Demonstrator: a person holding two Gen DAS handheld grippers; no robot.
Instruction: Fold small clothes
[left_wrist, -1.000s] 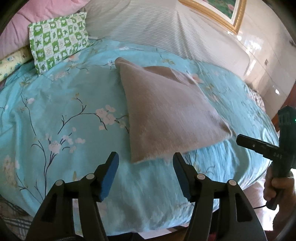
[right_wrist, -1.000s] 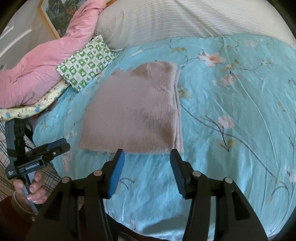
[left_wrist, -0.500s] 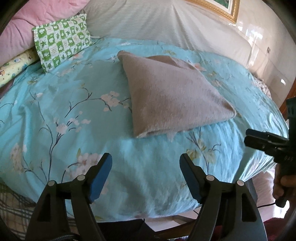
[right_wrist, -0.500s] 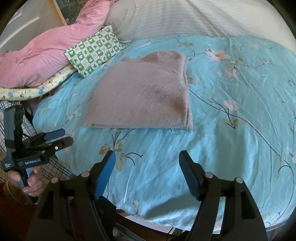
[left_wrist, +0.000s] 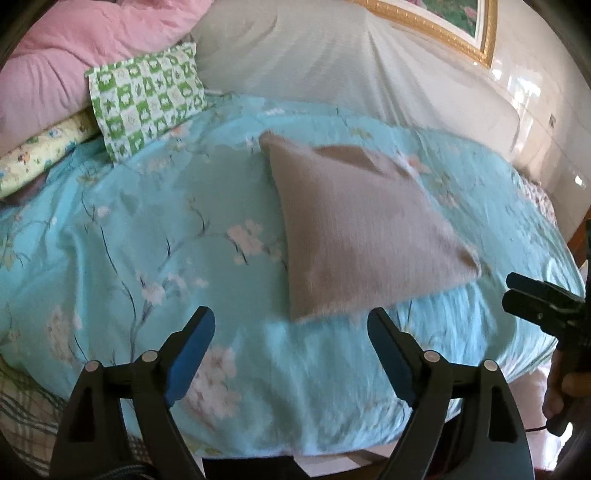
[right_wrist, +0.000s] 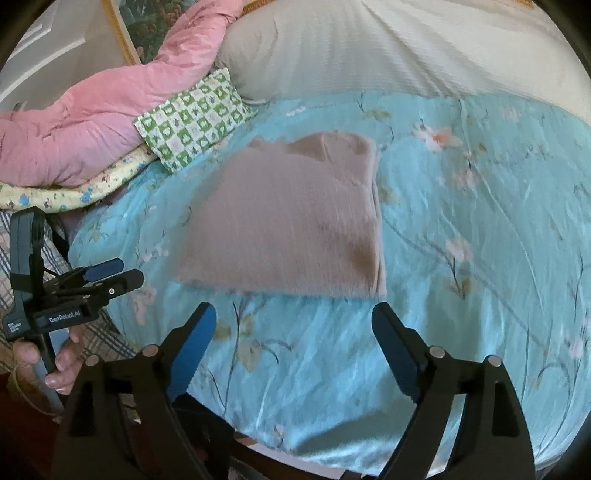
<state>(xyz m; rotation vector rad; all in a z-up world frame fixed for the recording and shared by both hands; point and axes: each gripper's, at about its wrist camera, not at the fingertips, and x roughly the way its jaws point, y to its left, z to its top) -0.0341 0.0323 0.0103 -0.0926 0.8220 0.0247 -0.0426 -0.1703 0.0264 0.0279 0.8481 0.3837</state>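
Right wrist view: folded brown garment at twelve o'clock on bed, right gripper and left gripper opening, empty, presumably letting go

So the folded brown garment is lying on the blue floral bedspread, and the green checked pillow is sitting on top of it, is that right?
Not quite. The green checked pillow is not on the folded brown garment; it lies apart from it, beyond its far left corner, against the pink quilt. The right wrist view shows this. The garment does lie on the blue floral bedspread.
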